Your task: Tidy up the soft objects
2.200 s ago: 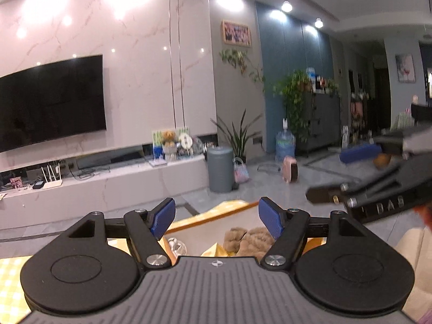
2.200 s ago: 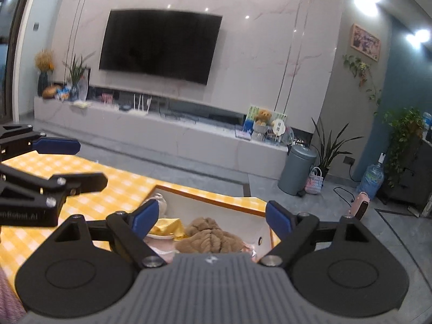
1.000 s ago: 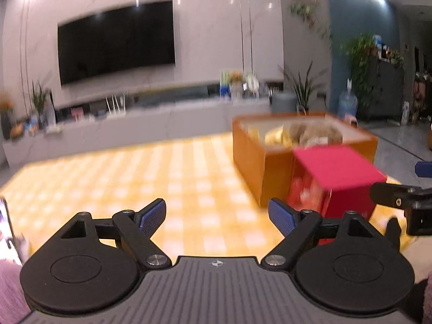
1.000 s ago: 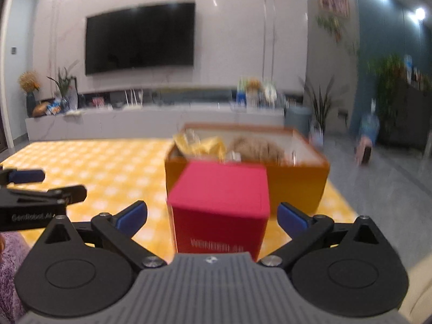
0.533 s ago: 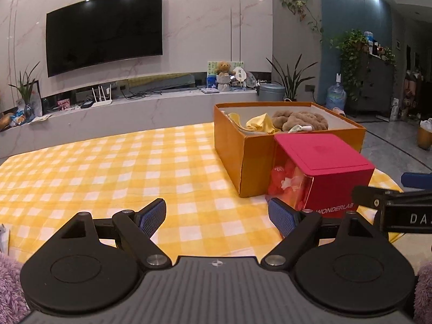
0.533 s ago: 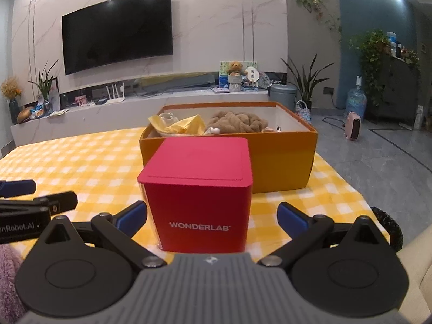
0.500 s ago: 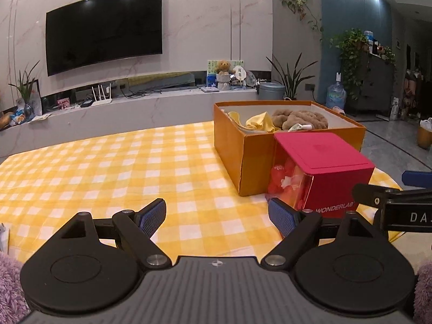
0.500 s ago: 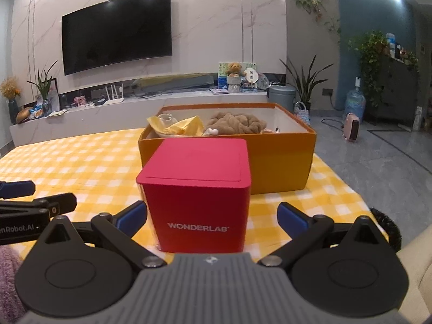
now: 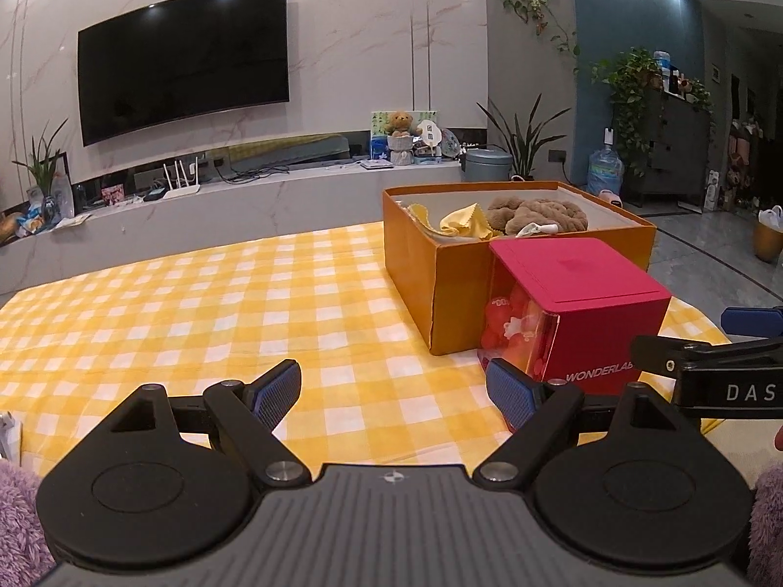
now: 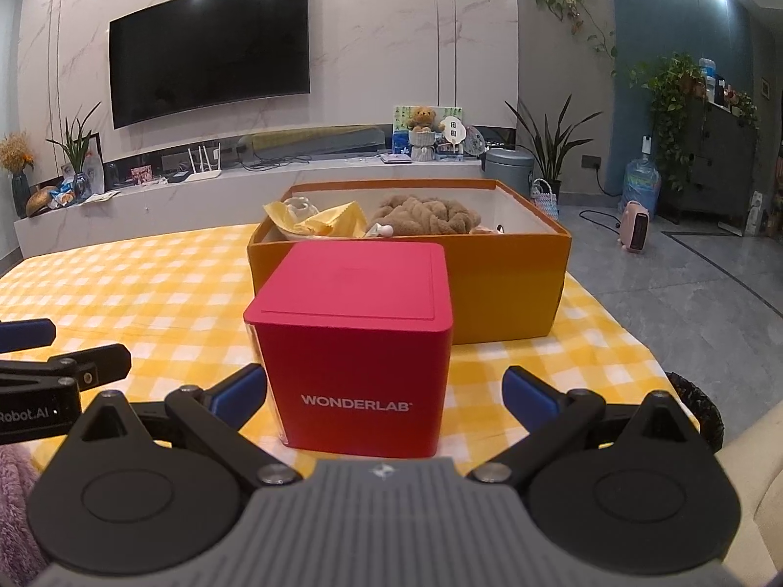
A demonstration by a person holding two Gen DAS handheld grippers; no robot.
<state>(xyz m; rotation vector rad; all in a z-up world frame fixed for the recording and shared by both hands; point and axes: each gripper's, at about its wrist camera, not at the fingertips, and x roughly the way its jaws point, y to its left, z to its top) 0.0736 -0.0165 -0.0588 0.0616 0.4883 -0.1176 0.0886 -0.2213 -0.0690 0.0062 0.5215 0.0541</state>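
My right gripper [image 10: 384, 394]: jaws spread wide, nothing between the pads, held low over the checked cloth [image 10: 147, 288].
My left gripper [image 9: 394, 389]: also spread and empty, off to the left of the right one and level with it; its tips show at the left edge of the right wrist view.
Straight ahead of the right gripper: the red cube box [image 10: 355, 347], upright on the cloth with its printed face toward me, sitting just forward of the open jaws and nearly centred in the gap, a touch toward my left pad.
From the left gripper: that same red cube box [image 9: 577, 303] lies forward and to the right, outside the line of the jaws; through its clear side I see red contents I cannot make out.
Nearer hand: the right, in my judgement; it is the one already lined up.
Behind the cube: the orange box [image 10: 509, 283], open-topped, its near wall touching or almost touching the cube's back; its long axis runs across my right gripper's view, left to right.
The soft things: a brown plush [image 10: 423, 215] in the middle of the orange box and a yellow cloth [image 10: 318, 220] toward its left end, both lying inside, beyond and above the cube's lid as I see it.
What the reach turns on: the cube stands between my right jaws and the box, so I think I must go over it or around it.
Not visible: any soft thing left loose on the cloth.
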